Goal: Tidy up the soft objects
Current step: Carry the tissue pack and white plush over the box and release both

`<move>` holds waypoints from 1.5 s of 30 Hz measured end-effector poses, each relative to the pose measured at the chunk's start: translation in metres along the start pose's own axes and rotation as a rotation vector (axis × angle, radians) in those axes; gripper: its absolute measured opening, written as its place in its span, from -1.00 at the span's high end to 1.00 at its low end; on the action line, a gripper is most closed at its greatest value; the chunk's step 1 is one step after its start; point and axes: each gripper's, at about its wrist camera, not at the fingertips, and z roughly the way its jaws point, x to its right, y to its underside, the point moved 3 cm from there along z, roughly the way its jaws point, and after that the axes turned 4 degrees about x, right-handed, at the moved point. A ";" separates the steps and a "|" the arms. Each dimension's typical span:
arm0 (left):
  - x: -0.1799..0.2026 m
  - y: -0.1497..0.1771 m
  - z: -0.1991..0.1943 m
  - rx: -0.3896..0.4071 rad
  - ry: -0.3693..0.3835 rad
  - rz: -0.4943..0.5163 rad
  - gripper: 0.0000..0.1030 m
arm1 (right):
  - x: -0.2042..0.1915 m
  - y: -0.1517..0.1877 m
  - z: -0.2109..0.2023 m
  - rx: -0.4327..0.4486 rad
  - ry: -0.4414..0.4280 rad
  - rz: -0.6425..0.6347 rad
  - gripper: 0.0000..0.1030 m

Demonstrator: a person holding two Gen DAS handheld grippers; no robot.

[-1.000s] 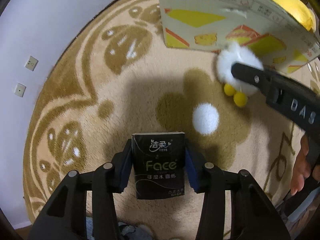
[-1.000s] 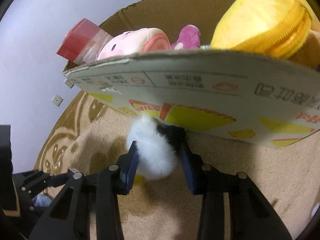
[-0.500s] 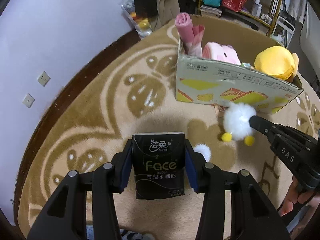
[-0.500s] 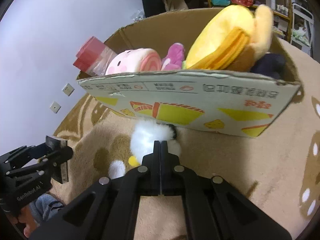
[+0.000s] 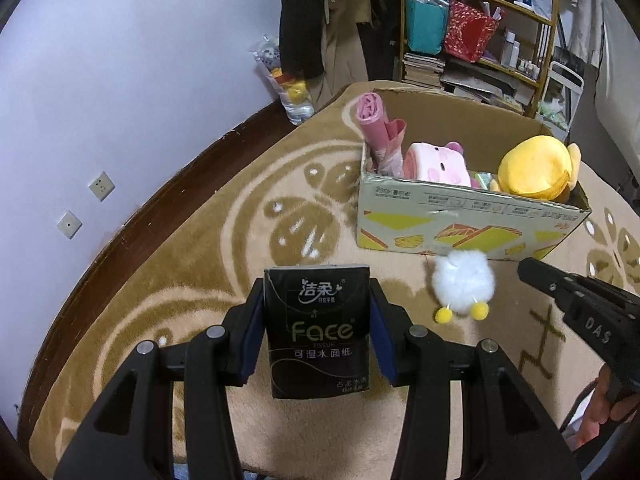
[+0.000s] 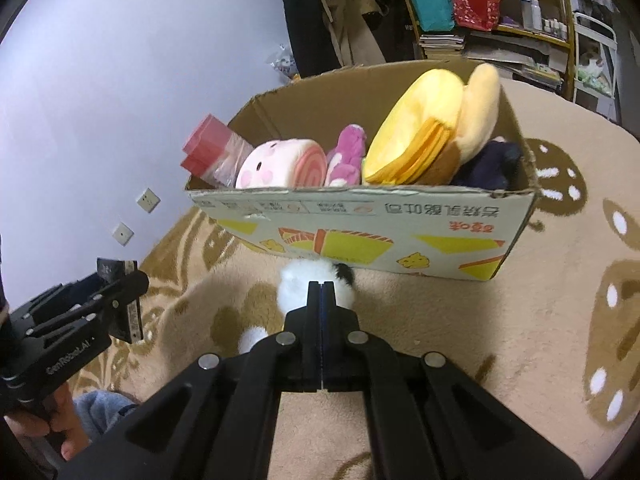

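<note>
My left gripper [image 5: 317,312] is shut on a black "Face" tissue pack [image 5: 318,328] and holds it above the rug. It also shows in the right wrist view [image 6: 120,304]. A white fluffy toy with yellow feet [image 5: 464,286] lies on the rug in front of the cardboard box [image 5: 460,220]. My right gripper [image 6: 321,292] has its jaws pressed together just behind the toy [image 6: 296,286], apart from it in the left wrist view. The box [image 6: 360,232] holds a pink roll plush [image 6: 276,164], a yellow plush [image 6: 420,136] and other soft things.
A beige patterned rug [image 5: 200,280] covers the floor, with a dark wood edge and a lilac wall [image 5: 100,80] at left. Shelves with bags and books [image 5: 472,40] and hanging clothes stand behind the box.
My right gripper let go of the white toy, shut empty and drew back. Both grippers rose and pulled away from the box. The tissue pack stays held.
</note>
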 end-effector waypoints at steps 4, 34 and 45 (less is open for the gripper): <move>0.000 0.000 0.000 -0.001 0.005 -0.005 0.12 | 0.001 -0.001 0.005 -0.007 -0.030 0.022 0.97; -0.004 -0.022 0.005 0.086 -0.050 0.013 0.12 | -0.011 0.010 0.083 -0.085 0.034 -0.056 0.28; -0.001 -0.031 -0.013 0.157 -0.080 0.052 0.12 | -0.009 0.004 0.036 0.009 0.020 0.008 0.32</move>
